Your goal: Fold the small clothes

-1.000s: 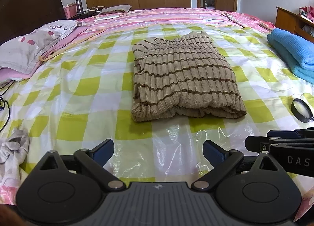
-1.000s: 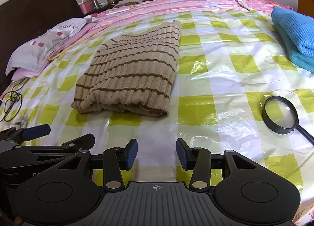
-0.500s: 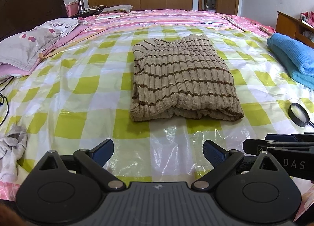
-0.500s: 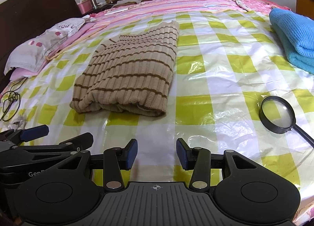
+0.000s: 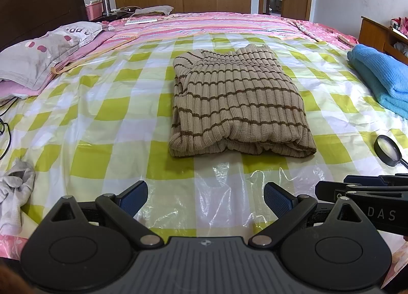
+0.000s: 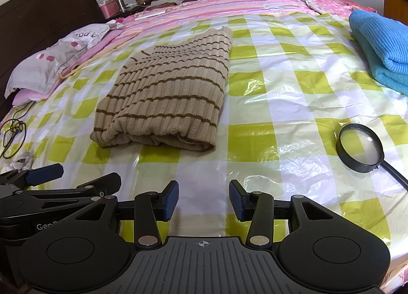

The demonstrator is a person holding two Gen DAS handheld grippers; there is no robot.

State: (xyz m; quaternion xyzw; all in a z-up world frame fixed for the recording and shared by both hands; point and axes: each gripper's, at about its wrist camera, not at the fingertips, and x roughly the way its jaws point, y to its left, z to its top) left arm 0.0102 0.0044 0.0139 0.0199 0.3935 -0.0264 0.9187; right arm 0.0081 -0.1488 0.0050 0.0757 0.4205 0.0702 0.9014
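Folded sweater [image 5: 239, 105] lies on the bed ahead of both tongs, apart from them. Left tongs [image 5: 205, 198] wide, right tongs [image 6: 203, 200] narrower, both empty. Risk: the slick-looking plastic sheet [image 5: 114, 105] may let the bundle slide and unfold if nudged.

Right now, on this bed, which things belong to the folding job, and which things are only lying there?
Belong to the job:
- striped beige sweater, already folded
- left gripper, open, empty
- right gripper, open, empty
- possibly the folded blue knit

Only lying there:
- magnifying glass
- pillow
- grey crumpled cloth
- black cable
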